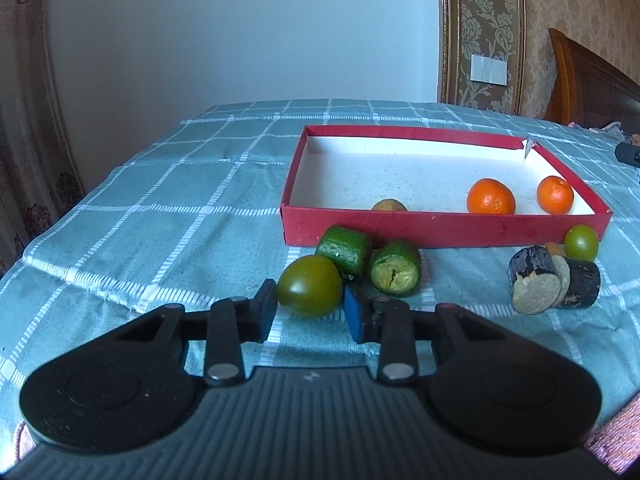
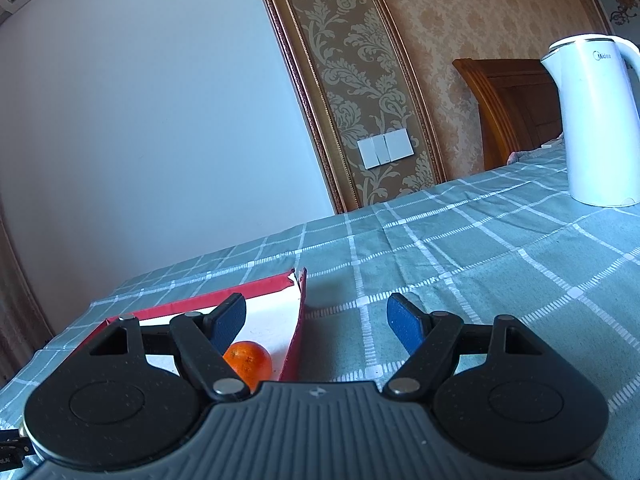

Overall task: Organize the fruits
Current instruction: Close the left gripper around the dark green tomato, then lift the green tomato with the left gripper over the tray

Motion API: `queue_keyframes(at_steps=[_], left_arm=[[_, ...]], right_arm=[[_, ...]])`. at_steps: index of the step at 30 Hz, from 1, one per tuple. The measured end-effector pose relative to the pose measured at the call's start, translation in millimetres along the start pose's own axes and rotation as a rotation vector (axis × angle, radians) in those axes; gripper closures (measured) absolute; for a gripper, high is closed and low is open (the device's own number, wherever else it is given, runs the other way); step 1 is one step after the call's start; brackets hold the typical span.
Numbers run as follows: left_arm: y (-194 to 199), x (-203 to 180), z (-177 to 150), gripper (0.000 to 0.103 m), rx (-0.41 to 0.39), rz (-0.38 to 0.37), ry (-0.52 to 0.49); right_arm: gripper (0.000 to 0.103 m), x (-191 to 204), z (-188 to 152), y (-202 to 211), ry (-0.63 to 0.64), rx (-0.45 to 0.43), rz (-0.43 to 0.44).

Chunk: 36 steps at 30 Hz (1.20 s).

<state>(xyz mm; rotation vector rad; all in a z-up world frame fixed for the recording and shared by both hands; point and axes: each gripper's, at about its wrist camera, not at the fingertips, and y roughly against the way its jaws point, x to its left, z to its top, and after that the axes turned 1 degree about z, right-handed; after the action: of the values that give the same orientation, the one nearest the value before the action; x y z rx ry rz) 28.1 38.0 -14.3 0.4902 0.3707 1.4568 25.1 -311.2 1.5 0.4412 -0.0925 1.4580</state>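
Between the fingers of the left gripper [image 1: 310, 314] sits a green tomato [image 1: 310, 286] on the checked tablecloth [image 1: 160, 208]. The fingers stand on either side of it, the blue pad of the right-hand finger [image 1: 354, 314] close against the fruit, but whether they press on it I cannot tell. Just past the fingertips lie two green cut pieces [image 1: 346, 250] [image 1: 396, 272], touching each other, and beyond them stands the red box [image 1: 440, 230] with its white floor. Inside the box, off to the right of the fingers, are two oranges [image 1: 490, 197] [image 1: 555, 195] set apart from each other, and a brownish fruit [image 1: 389, 205] half hidden behind the near wall. Right of the fingers, outside the box, two dark-skinned cut pieces [image 1: 534, 280] [image 1: 582, 284] lean together, with a small green tomato [image 1: 581, 242] just behind them.

The right gripper [image 2: 316, 324] hangs with its fingers spread wide and nothing between them. Its left finger [image 2: 228, 322] is over the corner of the red box [image 2: 296, 336], with an orange [image 2: 250, 362] just beneath it. Far off to the right of the fingers stands a white kettle [image 2: 592, 120].
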Motion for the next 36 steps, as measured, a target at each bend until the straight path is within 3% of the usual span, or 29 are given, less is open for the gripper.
queue_keyframes(at_steps=[7,24,36], left_arm=[[8.0,-4.0,-1.8,0.071,-0.046,0.050,-0.016],[9.2,-9.8,0.0,0.071,-0.053,0.089,-0.045],[11.8,-28.9,28.7,0.071,-0.117,0.082,-0.090]], right_arm=[[0.026,-1.3,-0.4,-0.4,-0.006,0.002,-0.003],[0.026,-0.7,0.1,0.7,-0.004,-0.006,-0.001],[0.026,0.8,0.4,1.4,0.004,-0.012,0.006]])
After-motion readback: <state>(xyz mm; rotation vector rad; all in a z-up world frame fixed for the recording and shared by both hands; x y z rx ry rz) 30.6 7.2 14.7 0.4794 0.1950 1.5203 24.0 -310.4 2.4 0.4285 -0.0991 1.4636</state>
